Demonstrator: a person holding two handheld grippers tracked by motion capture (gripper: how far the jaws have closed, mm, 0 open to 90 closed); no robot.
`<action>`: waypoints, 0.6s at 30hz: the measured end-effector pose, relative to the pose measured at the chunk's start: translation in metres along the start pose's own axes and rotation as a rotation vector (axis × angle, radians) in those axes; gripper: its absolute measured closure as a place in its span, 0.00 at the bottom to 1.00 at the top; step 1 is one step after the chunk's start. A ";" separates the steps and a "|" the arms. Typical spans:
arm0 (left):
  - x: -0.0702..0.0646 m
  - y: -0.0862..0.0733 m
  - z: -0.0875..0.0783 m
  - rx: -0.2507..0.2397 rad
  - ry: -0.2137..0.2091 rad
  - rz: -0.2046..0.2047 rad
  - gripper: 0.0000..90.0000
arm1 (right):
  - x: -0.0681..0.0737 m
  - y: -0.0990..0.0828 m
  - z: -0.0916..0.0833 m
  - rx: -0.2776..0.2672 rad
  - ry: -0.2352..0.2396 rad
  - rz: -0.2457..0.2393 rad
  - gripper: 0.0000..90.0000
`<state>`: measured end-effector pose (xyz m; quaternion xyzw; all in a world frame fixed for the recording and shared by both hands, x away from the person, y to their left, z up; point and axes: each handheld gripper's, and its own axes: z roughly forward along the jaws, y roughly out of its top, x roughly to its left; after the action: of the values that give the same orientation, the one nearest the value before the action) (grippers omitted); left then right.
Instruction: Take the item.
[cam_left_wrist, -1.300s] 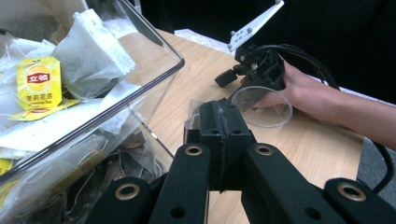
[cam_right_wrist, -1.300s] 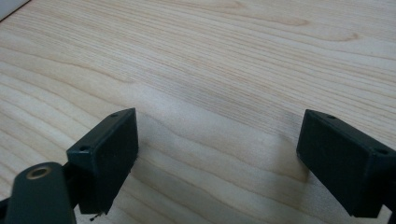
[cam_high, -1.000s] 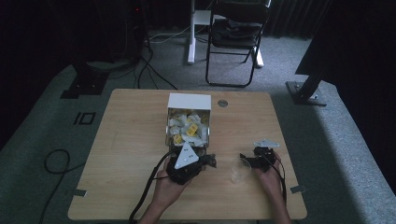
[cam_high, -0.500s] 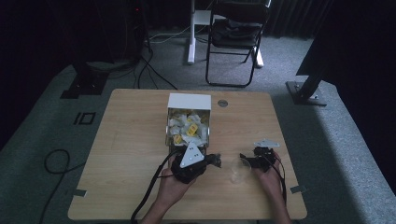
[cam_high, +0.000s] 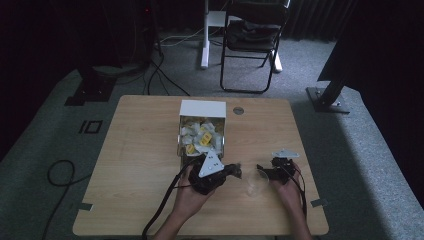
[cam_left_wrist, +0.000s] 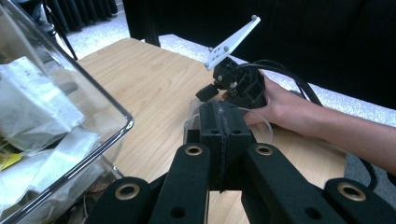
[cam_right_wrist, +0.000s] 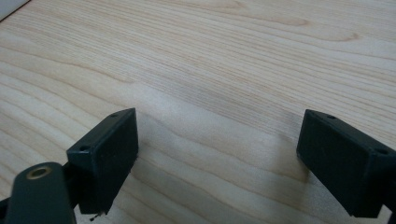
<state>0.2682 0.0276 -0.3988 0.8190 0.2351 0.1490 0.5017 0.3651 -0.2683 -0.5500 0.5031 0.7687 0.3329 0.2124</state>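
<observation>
Presently, the left gripper (cam_high: 239, 172) lies low over the table (cam_high: 140, 165), held in the person's left hand (cam_high: 192, 196), with its jaws pressed flat together and nothing visible between them in the left gripper view. Its tips point toward a clear cup (cam_high: 256, 183), which stands on the table between the two grippers. In the left gripper view the cup (cam_left_wrist: 264, 130) sits just past the closed tips, partly hidden behind them; whether the tips touch its rim cannot be told. The right gripper (cam_high: 261, 171), in the right hand (cam_high: 287, 192), sits at the far side of the cup, close against it in the high view; contact cannot be confirmed there. In the right gripper view its jaws stand wide apart, released, with bare wood grain between them and no object inside the gap. A clear bin (cam_high: 201, 135) with a white back wall stands farther up the table from the left gripper, near it, and holds a heap of white and yellow packets (cam_high: 200, 137). In the left gripper view the bin's transparent corner (cam_left_wrist: 116, 126) is beside the gripper, packets (cam_left_wrist: 37, 107) showing through the wall. Cables trail from both grippers toward the table's near edge.
</observation>
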 end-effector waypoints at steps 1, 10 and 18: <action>0.000 0.000 0.001 -0.002 -0.004 -0.004 1.00 | 0.000 0.000 0.000 0.000 0.000 0.000 0.14; -0.003 0.004 0.010 0.002 -0.016 -0.001 1.00 | 0.000 0.000 0.000 0.000 0.000 0.000 0.14; -0.006 0.007 0.016 0.001 -0.023 0.005 1.00 | 0.000 0.000 0.000 0.000 0.000 0.000 0.14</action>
<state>0.2725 0.0101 -0.3994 0.8216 0.2274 0.1405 0.5035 0.3651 -0.2683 -0.5500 0.5030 0.7688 0.3328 0.2125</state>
